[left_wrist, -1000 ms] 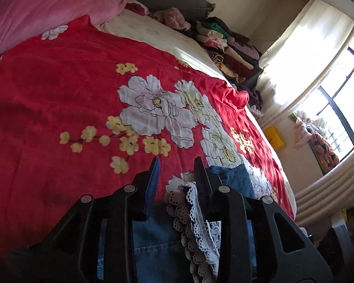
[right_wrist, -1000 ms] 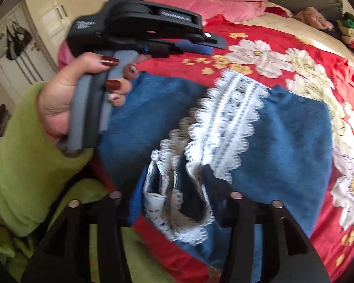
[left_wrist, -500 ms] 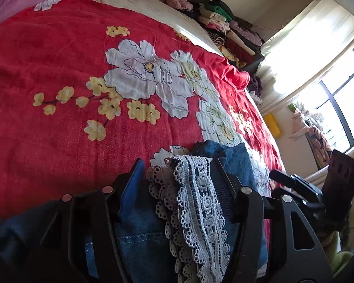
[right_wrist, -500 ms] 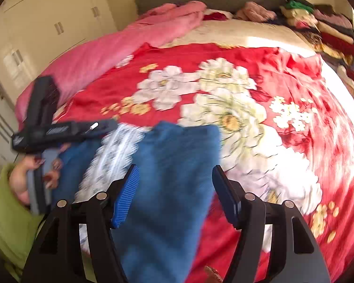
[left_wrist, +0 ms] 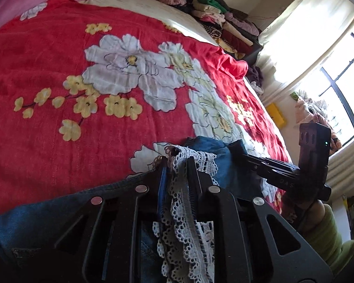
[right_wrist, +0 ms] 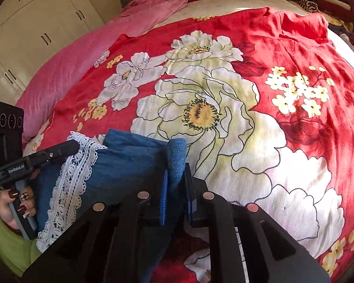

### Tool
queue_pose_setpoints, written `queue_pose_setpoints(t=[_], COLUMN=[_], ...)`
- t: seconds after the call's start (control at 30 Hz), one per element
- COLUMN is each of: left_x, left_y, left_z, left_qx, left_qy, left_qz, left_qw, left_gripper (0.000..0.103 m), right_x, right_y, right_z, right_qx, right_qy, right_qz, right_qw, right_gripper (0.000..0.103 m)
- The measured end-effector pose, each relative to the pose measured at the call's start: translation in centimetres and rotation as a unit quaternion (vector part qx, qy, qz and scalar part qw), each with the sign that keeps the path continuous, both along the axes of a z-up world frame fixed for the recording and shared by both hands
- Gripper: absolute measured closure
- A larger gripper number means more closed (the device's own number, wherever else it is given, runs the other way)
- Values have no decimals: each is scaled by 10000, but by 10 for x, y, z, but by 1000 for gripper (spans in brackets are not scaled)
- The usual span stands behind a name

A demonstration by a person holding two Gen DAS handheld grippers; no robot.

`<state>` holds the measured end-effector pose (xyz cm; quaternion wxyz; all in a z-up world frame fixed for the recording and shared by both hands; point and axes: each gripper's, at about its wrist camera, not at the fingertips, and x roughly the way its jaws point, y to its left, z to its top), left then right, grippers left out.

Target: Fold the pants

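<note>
Both grippers pinch lace-trimmed denim pants [right_wrist: 129, 162].

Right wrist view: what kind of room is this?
Most likely a home bedroom: a bed under a red floral bedspread, a cream wardrobe beside it, and folded clothes piled along the far edge.

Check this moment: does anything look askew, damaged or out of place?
Nothing stands out. The blue denim pants with white lace trim lie on the red floral bedspread, pinched by the left tool and right tool.
</note>
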<state>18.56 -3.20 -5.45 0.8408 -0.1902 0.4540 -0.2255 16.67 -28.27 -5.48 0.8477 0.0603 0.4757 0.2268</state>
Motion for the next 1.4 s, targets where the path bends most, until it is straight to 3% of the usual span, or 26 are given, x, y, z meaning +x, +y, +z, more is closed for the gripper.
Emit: queue_pose_setpoints(t=[0.07, 0.1, 0.17, 0.3, 0.47, 0.7, 0.93, 1.2, 1.27, 1.4], left_x=[-3, -5, -11, -34, -74, -134, -166, -159, -159, -162], left_y=[4, 6, 10, 18, 25, 24, 13, -21, -30, -24], left_z=[1, 4, 11, 28, 48, 49, 45, 13, 6, 14], left_qx=[86, 107, 199, 224, 381, 482, 314, 740, 853, 874], left_qy=[-14, -58, -148, -355, -562, -516, -332, 139, 150, 30], left_qz=[65, 81, 142, 159, 117, -170, -293, -446, -540, -546], left_qw=[9999, 9999, 9996, 9990, 9976, 9974, 9985, 9962, 9948, 9947], left_gripper=[85, 84, 74, 61, 47, 47, 50, 52, 86, 94], right_x=[-5, -8, -16, -45, -83, -127, -153, -165, -164, -165], right_y=[2, 3, 1, -13, -24, -25, -5, 0, 0, 2], right_z=[5, 9, 19, 42, 54, 52, 39, 35, 33, 33], right_qx=[-155, -207, -269, -254, -325, -469, -564, -492, -455, -378], right_qy=[-96, -154, -299, -597, -686, -645, -607, -638, -603, -600], right_qz=[-38, -50, -91, -216, -141, 72, 451, 605, 605, 635], right_qw=[9998, 9997, 9991, 9977, 9970, 9968, 9955, 9949, 9953, 9955], right_gripper=[80, 69, 53, 42, 41, 41, 41, 41, 41, 41])
